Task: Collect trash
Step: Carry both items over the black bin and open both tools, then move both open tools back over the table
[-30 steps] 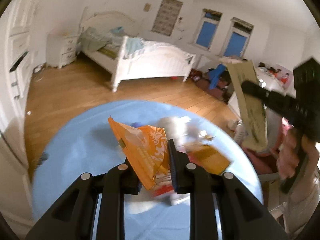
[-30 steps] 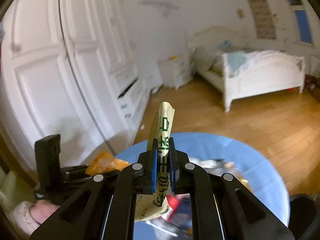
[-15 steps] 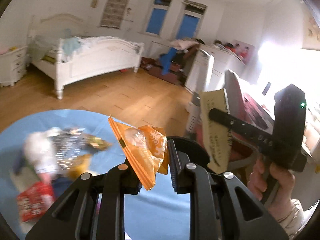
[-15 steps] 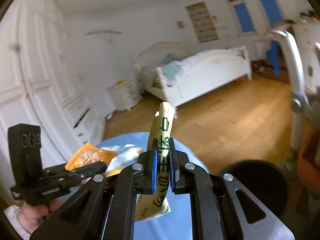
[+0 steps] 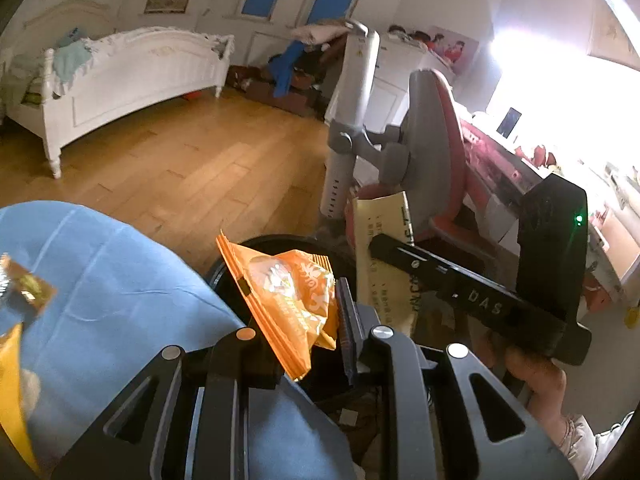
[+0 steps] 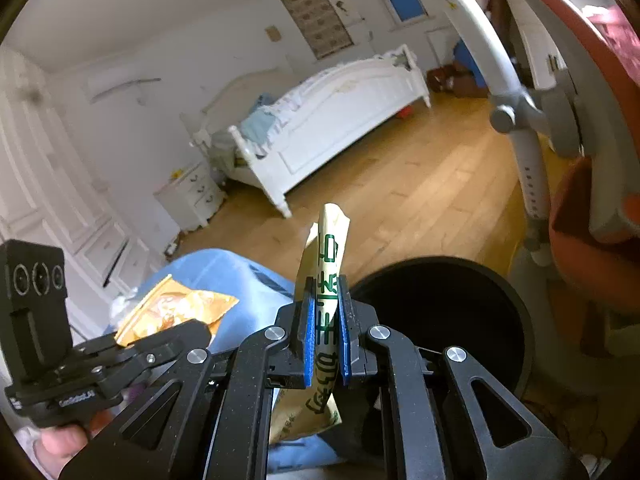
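Orange crinkly snack wrapper (image 5: 288, 292) sits pinched in the left hand-held gripper (image 5: 308, 312). The right hand-held gripper (image 6: 324, 336) squeezes a pale yellow paper packet with green letters (image 6: 326, 280). A round black trash bin (image 6: 448, 312) waits just ahead of and below both, beside the blue cloth surface (image 5: 120, 280). Nothing is dropped in yet. More shiny trash (image 5: 24, 288) lies on the surface off to the left, so more picking up looks to be left.

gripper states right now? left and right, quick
Left gripper: closed on the orange snack packet.
Right gripper: closed on the cream wrapper.
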The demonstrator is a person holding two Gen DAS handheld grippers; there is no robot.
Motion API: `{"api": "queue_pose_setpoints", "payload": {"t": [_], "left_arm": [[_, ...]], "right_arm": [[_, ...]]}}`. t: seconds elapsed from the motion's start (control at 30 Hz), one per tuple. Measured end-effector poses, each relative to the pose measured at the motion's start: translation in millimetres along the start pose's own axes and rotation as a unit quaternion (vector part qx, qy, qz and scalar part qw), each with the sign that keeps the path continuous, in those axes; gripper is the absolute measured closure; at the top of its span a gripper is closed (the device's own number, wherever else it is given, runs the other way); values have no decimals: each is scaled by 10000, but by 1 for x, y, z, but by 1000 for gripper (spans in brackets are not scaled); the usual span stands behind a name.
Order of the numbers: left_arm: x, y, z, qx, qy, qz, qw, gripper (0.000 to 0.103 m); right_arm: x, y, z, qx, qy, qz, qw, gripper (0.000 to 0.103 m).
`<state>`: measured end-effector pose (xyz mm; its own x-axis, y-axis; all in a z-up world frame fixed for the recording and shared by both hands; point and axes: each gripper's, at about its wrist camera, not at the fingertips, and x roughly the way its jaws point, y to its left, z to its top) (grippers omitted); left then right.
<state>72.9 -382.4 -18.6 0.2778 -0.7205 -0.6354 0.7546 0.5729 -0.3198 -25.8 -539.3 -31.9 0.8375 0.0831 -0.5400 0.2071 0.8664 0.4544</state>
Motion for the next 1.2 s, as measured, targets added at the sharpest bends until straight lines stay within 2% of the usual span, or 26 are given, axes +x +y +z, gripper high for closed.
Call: {"api": "queue_pose_setpoints", "payload": {"t": [0.27, 0.33, 0.37, 0.4, 0.43, 0.47, 0.5, 0.57, 0.73, 0.87, 1.07, 1.2], "left_arm": [[32, -11, -3, 14, 315, -66, 9995, 80], [39, -12, -2, 51, 415, -48, 9991, 77], [41, -13, -2, 89, 461, -30, 9989, 73], [44, -15, -1, 157, 521, 68, 9985, 57], [46, -16, 0, 222, 537, 188, 9981, 45], [46, -18, 1, 253, 501, 255, 9981, 21], [41, -19, 1, 286, 328, 334, 9985, 11], [34, -20, 2, 317, 163, 288, 9989, 10], [13, -18, 0, 275, 91, 321, 9991, 10], [-17, -11, -8, 125, -95, 419, 9990, 5], [-76, 13, -26, -146, -499, 760, 9958, 5], [-127, 44, -45, -357, -787, 1250, 9884, 5]], "right_arm": [[11, -11, -8, 197, 155, -106, 9996, 92], [14, -16, -11, 252, 209, -172, 9993, 92], [16, -19, -11, 296, 246, -200, 9991, 88], [16, -20, -12, 346, 286, -242, 9987, 79], [17, -23, -13, 399, 300, -301, 9983, 72], [17, -25, -12, 442, 287, -351, 9980, 55], [14, -26, -13, 477, 236, -385, 9978, 41], [10, -26, -13, 491, 143, -425, 9978, 36], [5, -24, -15, 542, 117, -470, 9974, 35], [3, -9, -16, 452, 74, -385, 9982, 27], [10, 44, -14, 26, 226, -42, 9997, 27], [22, 99, -13, -464, 410, 336, 9975, 24]]}}
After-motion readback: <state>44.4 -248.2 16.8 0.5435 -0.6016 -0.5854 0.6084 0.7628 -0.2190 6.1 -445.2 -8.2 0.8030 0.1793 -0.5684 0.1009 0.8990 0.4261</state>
